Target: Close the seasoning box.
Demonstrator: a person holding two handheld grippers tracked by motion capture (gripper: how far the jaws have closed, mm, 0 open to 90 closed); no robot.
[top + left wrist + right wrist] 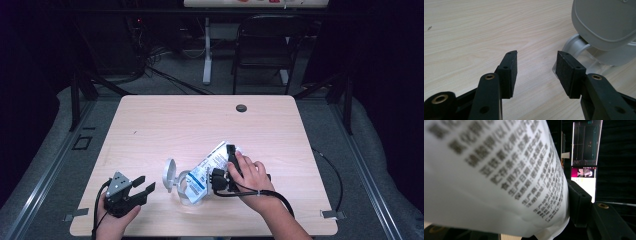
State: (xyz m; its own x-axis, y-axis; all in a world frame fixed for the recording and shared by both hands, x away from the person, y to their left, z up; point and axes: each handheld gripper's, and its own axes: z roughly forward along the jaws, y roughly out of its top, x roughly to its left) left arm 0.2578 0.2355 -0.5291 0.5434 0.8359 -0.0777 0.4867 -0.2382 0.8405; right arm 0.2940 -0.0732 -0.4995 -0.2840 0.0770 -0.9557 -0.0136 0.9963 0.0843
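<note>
Pouch [210,167], white with blue label, lies tilted over a clear container [187,192] on the tabletop [165,120], grasped by the right hand-held gripper [231,155]. Left hand-held gripper [536,67] rests released beside the grey lid [604,22]. Right gripper view: blurred Chinese print on the pouch [494,177]

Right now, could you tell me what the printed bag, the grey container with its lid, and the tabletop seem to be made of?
The printed bag looks like thin, smooth plastic film: white, creased, slightly glossy, with blue and black print. The grey container and its open lid look like moulded plastic, the lid matte grey, the body seemingly translucent. The tabletop shows pale wood grain with a flat, even finish, probably laminate.
</note>
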